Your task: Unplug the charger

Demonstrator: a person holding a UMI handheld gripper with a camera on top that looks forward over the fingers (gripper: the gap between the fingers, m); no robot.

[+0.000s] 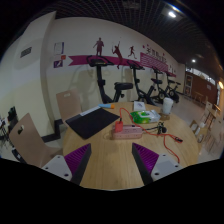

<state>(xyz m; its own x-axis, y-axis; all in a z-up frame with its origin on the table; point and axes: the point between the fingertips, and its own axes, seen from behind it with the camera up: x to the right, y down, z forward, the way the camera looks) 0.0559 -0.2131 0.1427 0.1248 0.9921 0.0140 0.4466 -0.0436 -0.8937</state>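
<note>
My gripper is open over a wooden table, with bare wood between its two purple pads. Well ahead of the fingers lies a pinkish power strip or charger block, with an orange cable running from it across the table to the right. The plug itself is too small to make out. Nothing is held.
A black mat or laptop lies ahead to the left. A green and white box and a white cup stand beyond the power strip. Chairs stand at the left. Exercise machines line the far wall.
</note>
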